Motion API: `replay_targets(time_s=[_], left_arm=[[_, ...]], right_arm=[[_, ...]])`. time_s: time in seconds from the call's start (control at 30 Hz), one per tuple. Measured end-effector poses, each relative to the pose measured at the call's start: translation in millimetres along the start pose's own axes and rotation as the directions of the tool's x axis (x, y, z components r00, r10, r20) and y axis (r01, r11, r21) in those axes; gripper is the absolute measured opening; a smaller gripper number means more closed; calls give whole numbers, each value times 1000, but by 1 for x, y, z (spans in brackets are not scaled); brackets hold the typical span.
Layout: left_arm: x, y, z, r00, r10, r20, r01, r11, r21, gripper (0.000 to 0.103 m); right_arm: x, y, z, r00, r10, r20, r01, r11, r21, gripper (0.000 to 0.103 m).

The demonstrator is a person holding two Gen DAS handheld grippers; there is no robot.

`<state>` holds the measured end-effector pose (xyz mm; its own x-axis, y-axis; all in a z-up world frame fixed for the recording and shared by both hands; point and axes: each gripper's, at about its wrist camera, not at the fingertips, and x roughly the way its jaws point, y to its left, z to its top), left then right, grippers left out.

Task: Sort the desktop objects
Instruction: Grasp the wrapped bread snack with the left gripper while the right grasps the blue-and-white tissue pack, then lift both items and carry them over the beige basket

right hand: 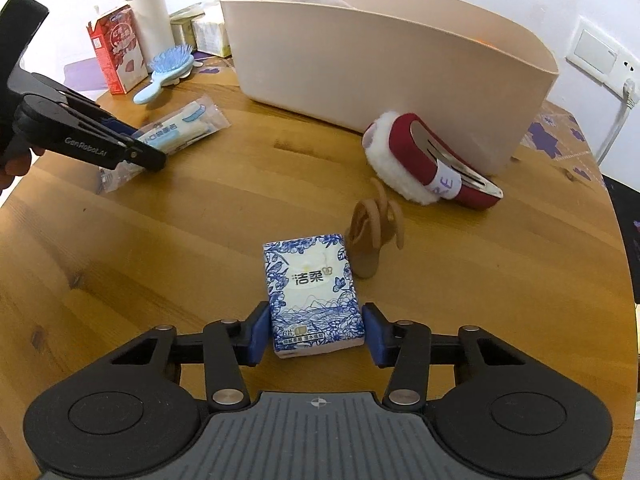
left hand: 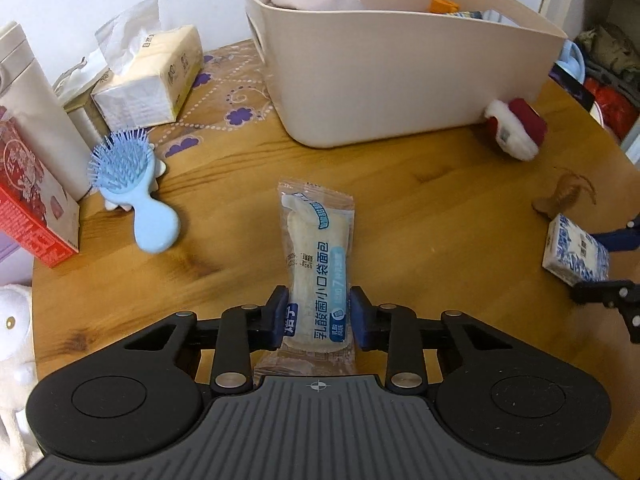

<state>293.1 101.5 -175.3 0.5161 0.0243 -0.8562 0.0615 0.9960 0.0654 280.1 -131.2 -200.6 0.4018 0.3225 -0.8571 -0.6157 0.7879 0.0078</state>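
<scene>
Both grippers straddling items on wooden worktop [right hand: 240,216].
Left gripper [left hand: 319,316] jaws clamp bread packet [left hand: 316,264]; right gripper [right hand: 316,334] jaws narrow beside tissue pack [right hand: 314,292], slight gaps.

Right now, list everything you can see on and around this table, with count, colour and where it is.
bread packet: 1, clear and blue, table middle, between left pads
pocket tissue pack: 1, blue and white, table front, between right pads
hairbrush: 1, light blue, left side
storage bin: 1, beige, back of table, cloth inside
hair clip: 1, red with white fluff, beside bin
hand figurine: 1, tan, behind tissue pack
tissue packs: 2, yellow and white, back left
carton: 1, red, left edge
bottle: 1, white, behind carton
plush toy: 1, white, off table left
table: 1, wooden
left gripper: black, blue pads, touching packet
right gripper: black, small gaps beside pack
</scene>
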Motion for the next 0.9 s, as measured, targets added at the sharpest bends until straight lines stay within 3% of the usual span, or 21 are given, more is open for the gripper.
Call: replay_targets(time_s=[0.37, 0.9], left_arm=[[-34, -21, -14, 997, -73, 21, 74, 997, -38, 29], [-97, -49, -5, 990, -90, 112, 86, 995, 46, 27]], right_arm=[[-30, 5, -15, 999, -21, 33, 20, 1000, 8, 43], [-95, -11, -25, 989, -64, 133, 61, 998, 31, 42]])
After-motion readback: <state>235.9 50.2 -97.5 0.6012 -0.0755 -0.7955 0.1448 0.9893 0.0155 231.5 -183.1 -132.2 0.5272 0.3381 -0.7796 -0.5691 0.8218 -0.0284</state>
